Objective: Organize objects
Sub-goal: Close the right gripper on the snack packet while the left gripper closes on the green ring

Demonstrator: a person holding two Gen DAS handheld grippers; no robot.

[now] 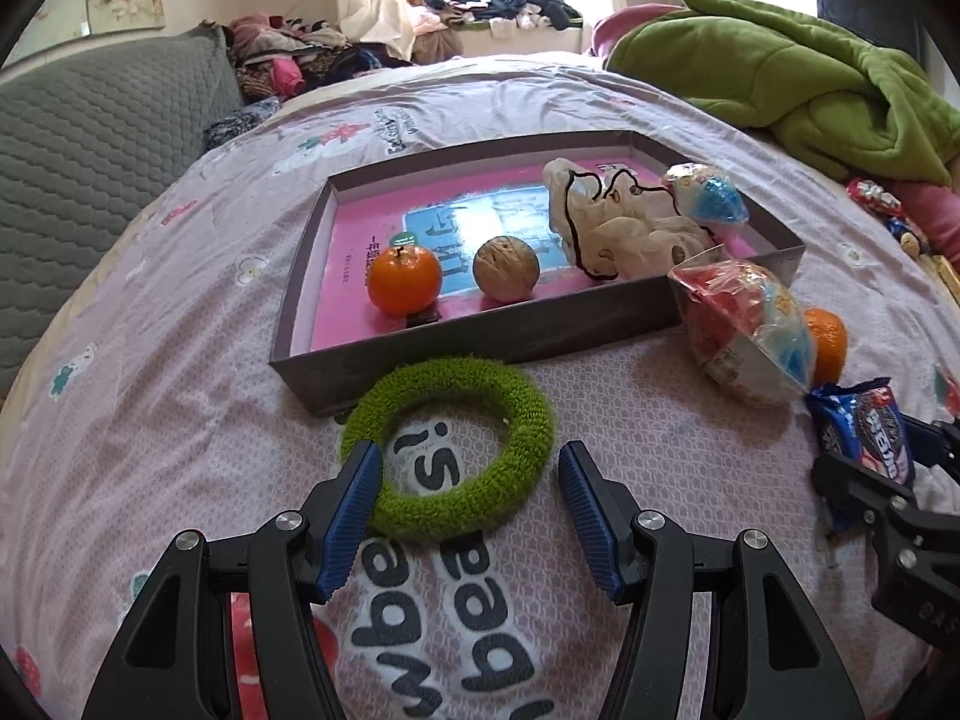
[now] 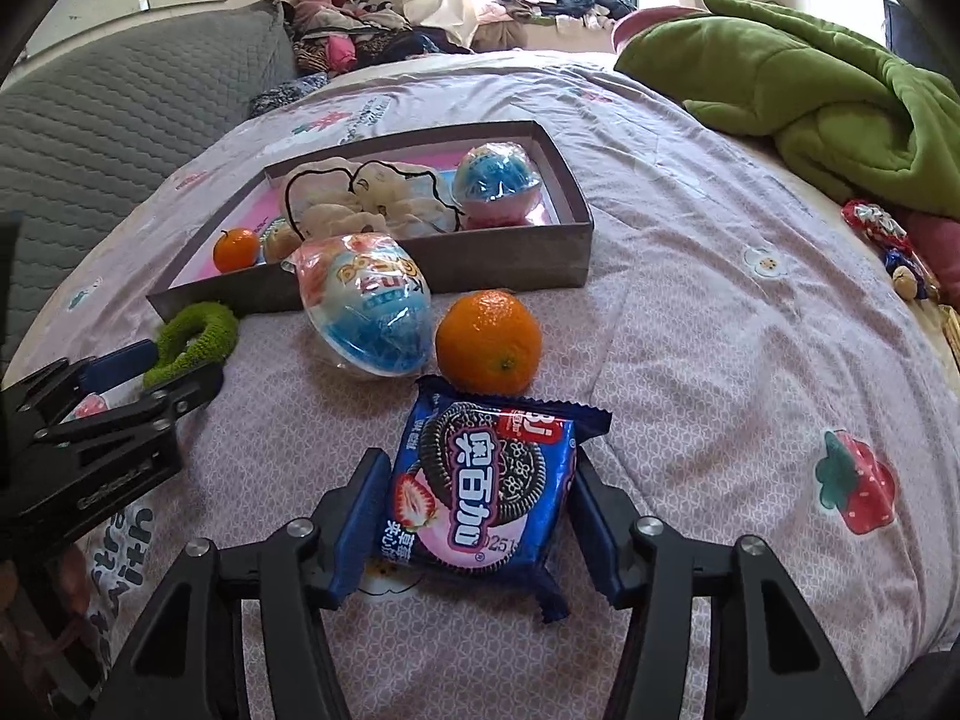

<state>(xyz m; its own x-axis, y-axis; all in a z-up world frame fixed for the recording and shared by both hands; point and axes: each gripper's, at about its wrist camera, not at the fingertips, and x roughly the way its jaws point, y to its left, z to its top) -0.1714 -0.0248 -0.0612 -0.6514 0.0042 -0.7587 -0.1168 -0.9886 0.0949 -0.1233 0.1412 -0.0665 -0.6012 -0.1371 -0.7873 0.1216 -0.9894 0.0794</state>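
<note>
A green fuzzy ring lies on the bed in front of the grey box. My left gripper is open, its fingers astride the ring's near part. The box holds an orange, a walnut-like ball, a cream scrunchie and a blue-pink toy egg. My right gripper is open with its fingers on either side of a blue Oreo packet that lies on the bed. A wrapped toy egg and a second orange lie just beyond it.
A green blanket is heaped at the far right. A grey quilted cushion is on the left. Clothes are piled at the back by the window. Small wrapped sweets lie at the right edge.
</note>
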